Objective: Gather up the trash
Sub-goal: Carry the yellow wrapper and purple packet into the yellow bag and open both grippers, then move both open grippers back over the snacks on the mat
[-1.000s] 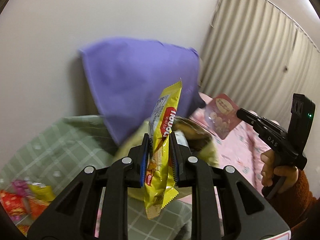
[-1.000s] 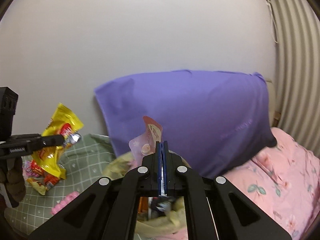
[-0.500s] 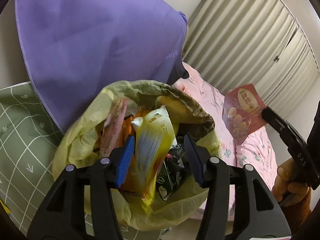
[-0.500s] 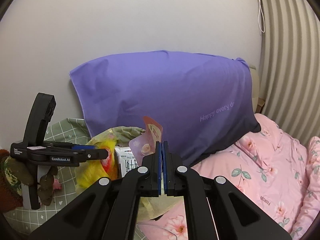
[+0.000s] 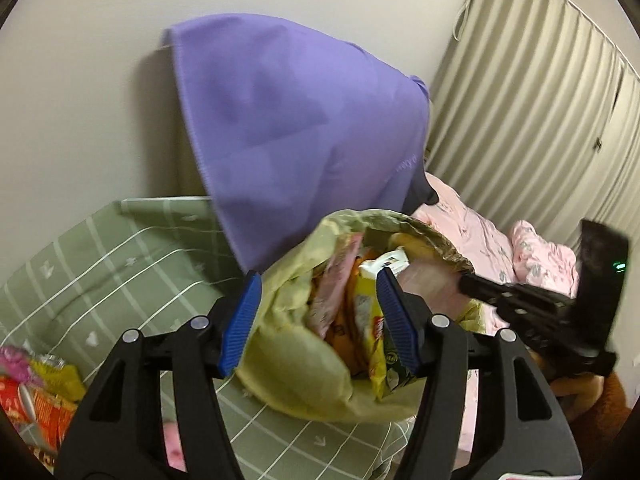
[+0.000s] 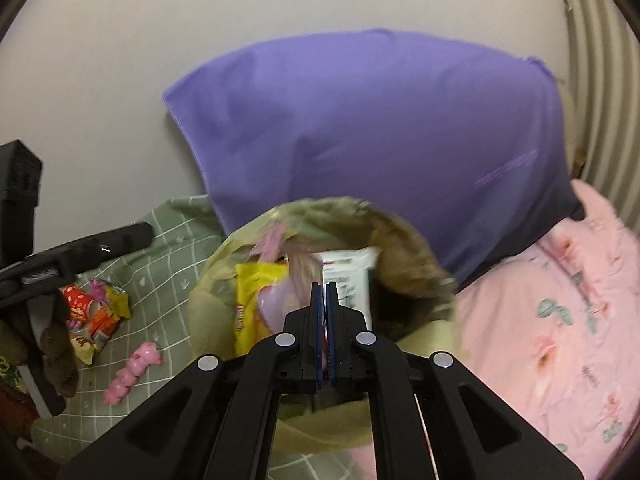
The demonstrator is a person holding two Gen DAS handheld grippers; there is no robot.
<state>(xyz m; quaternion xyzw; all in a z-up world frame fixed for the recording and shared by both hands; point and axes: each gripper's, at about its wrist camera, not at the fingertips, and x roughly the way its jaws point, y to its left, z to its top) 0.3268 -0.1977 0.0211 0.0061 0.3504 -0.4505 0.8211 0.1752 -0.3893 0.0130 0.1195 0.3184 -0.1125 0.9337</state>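
Left gripper (image 5: 318,322) hangs released; right gripper (image 6: 325,292) clenches a pink packet (image 6: 276,300) over the yellow trash bag (image 6: 320,420). Letting go off-centre could spill it onto the bed (image 6: 560,320).

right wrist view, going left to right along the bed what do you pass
left gripper → snack wrappers → pink caterpillar toy → yellow trash bag → pink floral blanket

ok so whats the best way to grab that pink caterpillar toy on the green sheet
Take the pink caterpillar toy across its narrow segmented body near the middle, coming from above with the left tool, which is open. It lies flat and diagonal on the green sheet, so set the fingers crosswise to its length.
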